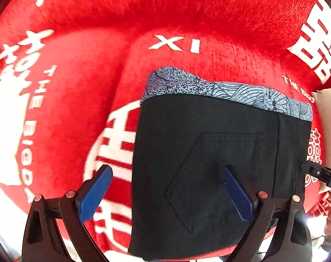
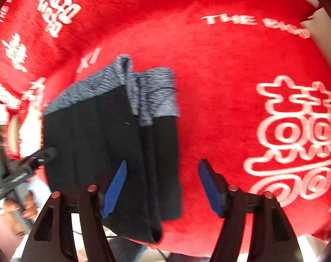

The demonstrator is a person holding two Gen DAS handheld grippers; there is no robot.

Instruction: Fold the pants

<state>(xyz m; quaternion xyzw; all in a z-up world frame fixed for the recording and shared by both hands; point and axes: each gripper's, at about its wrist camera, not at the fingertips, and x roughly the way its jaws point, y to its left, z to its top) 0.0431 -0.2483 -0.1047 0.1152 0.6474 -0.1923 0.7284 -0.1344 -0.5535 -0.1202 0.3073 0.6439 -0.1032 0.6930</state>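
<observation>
Clearly, red blanket (image 1: pixel 82 91) reads "THE BIGG", "XI".

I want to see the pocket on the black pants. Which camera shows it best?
The left wrist view. There the pointed back pocket shows sharply on the folded black pants, its stitched outline complete. In the right wrist view the same pants are blurred, and no pocket outline can be made out.
</observation>
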